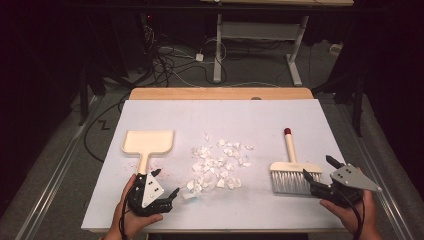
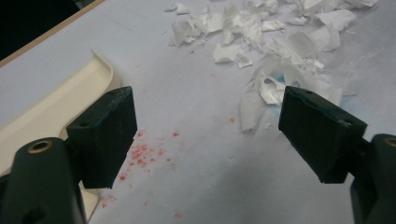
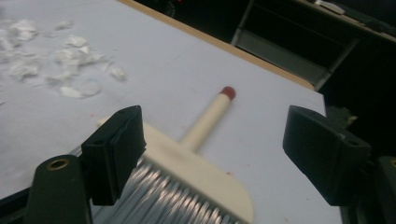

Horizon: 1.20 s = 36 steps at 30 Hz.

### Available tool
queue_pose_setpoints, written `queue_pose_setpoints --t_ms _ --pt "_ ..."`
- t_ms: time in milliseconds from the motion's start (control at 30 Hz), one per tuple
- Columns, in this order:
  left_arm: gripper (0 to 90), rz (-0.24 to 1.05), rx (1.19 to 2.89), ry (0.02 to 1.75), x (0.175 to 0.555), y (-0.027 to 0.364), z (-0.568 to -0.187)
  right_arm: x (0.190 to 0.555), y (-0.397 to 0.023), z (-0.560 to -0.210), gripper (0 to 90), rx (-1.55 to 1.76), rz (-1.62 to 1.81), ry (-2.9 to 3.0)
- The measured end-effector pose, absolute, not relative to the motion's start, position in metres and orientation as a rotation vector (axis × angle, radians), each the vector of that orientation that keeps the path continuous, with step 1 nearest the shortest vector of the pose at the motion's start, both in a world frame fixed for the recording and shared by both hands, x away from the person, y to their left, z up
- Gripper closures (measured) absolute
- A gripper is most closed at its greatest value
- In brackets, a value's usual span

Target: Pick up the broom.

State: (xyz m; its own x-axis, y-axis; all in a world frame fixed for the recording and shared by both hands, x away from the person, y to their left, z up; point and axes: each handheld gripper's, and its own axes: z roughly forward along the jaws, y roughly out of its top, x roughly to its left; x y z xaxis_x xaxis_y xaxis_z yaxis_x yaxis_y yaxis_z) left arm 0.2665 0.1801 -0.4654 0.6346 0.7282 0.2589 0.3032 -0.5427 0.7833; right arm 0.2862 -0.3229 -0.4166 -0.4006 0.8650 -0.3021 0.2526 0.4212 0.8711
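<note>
1 dustpan (image 1: 149, 142) | 1 brush (image 1: 291, 169) | paper scraps (image 1: 216, 165): one scattered pile | left gripper (image 1: 166, 185) released | right gripper (image 1: 320, 169) released, both empty

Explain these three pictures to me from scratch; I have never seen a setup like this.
A person sits at a table and holds a hand-worked clamp tool in each hand. The high view looks down from above. The other two come from small cameras riding on each tool, looking along its two black jaws.

On the white surface lie a cream dustpan, a heap of torn paper scraps and a hand brush with a red-tipped handle.

The left gripper is by the dustpan's handle, the right gripper at the brush. Both stand open; neither tool holds anything yet, though the brush's head lies between the right one's jaws.
</note>
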Motion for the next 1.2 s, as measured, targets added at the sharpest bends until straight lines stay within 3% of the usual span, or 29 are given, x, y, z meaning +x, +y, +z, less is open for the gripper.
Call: queue_pose_setpoints --t_ms 433,567,867,933,1000,1067,1200 --pt "19.2 0.745 2.143 0.798 0.266 0.18 -0.466 0.357 -0.305 -0.412 26.4 1.114 0.733 1.934" --pt "19.3 0.752 2.146 0.808 0.266 0.181 -0.466 0.393 -0.296 -0.422 27.7 1.253 0.672 2.039" --pt "19.4 0.752 2.162 0.806 0.266 0.182 -0.468 0.433 -0.291 -0.448 34.9 1.408 0.618 2.207" --pt "19.4 0.749 2.165 0.807 0.266 0.181 -0.468 0.441 -0.29 -0.454 43.5 1.471 0.64 2.25" --pt "19.4 0.746 2.169 0.806 0.266 0.181 -0.468 0.443 -0.29 -0.455 44.8 1.488 0.651 2.25" --pt "19.4 0.739 2.172 0.803 0.267 0.18 -0.468 0.443 -0.284 -0.453 62.6 1.467 0.642 2.271" --pt "19.6 0.729 2.185 0.791 0.269 0.179 -0.469 0.441 -0.277 -0.454 69.9 1.434 0.65 2.268"
